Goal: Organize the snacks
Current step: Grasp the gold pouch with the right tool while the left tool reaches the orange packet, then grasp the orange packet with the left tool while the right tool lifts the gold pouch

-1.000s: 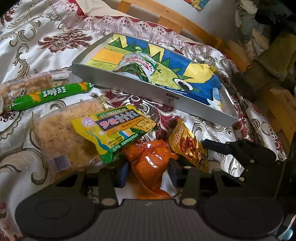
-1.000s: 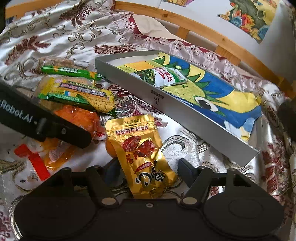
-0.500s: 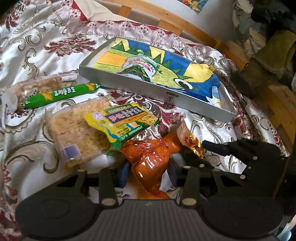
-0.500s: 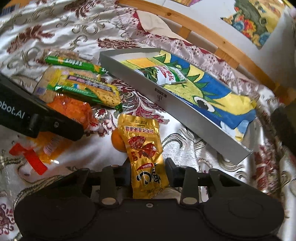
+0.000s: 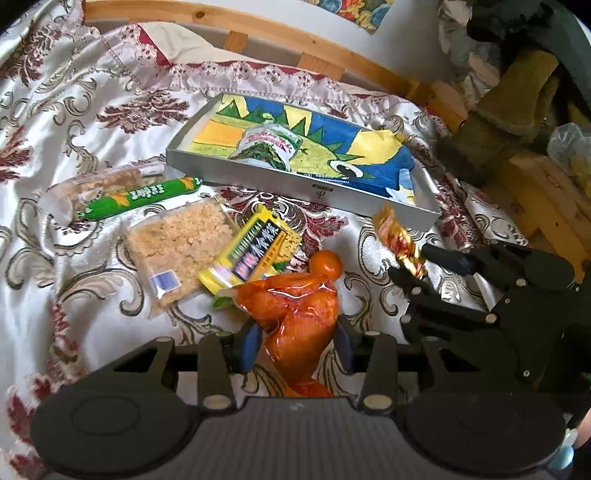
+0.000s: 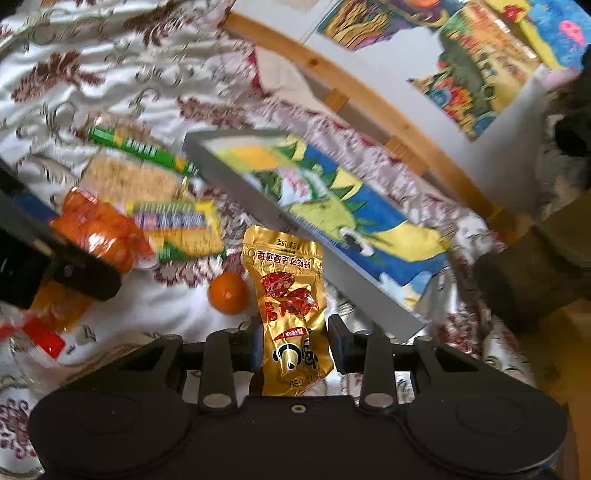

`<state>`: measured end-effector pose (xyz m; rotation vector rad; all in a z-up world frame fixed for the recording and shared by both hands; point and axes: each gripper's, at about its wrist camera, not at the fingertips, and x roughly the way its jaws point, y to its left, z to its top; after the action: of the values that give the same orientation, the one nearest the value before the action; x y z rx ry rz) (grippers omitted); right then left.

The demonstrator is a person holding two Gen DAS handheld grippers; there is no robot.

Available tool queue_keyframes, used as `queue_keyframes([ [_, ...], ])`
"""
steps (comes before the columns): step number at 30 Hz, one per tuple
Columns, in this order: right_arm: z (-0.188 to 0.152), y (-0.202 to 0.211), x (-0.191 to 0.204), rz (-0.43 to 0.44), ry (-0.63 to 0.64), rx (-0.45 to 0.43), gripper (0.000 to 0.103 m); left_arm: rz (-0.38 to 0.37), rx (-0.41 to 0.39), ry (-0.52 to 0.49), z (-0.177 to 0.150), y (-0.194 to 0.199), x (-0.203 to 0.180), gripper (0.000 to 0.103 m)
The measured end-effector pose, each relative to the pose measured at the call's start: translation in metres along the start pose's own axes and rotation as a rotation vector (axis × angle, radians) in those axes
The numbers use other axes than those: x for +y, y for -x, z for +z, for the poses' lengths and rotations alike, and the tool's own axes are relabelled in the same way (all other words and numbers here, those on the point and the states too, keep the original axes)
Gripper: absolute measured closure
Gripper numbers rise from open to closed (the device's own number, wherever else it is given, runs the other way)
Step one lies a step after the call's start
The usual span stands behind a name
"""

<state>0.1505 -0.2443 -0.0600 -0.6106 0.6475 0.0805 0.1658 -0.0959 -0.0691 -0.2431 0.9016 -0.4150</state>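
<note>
My left gripper (image 5: 295, 341) is shut on an orange clear packet (image 5: 295, 317), lifted off the bedspread. My right gripper (image 6: 295, 345) is shut on a gold snack pouch (image 6: 290, 302) and holds it raised; the pouch also shows in the left wrist view (image 5: 399, 240). A grey tray (image 5: 306, 184) with a blue and yellow drawing inside lies beyond, holding one white and green packet (image 5: 269, 146). The tray also shows in the right wrist view (image 6: 295, 236), blurred.
On the bedspread lie a green sausage stick (image 5: 136, 197), a crumbly cake in clear wrap (image 5: 177, 247), a yellow cracker packet (image 5: 255, 251) and a small orange fruit (image 6: 228, 292). A wooden bed rail (image 5: 258, 27) runs behind. Brown clutter (image 5: 517, 110) is at the right.
Both grippers have lifted and pulled back with their packets. The right gripper closed on the gold pouch and raised it. The small orange fruit is now uncovered.
</note>
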Motion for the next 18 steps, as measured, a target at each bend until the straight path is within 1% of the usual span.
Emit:
queue_keyframes([
  [6,0.007,0.023,-0.009,-0.030,-0.088,-0.057,0.067,-0.020,-0.028,0.014,-0.003,0.023,0.002,0.058],
  [11,0.010,0.032,-0.010,-0.037,-0.116,-0.084,0.067,-0.003,-0.040,0.020,-0.002,0.029,0.003,0.058],
  [18,0.012,0.031,-0.017,-0.048,-0.157,-0.109,0.067,-0.002,-0.079,0.030,0.018,0.034,-0.001,0.058],
])
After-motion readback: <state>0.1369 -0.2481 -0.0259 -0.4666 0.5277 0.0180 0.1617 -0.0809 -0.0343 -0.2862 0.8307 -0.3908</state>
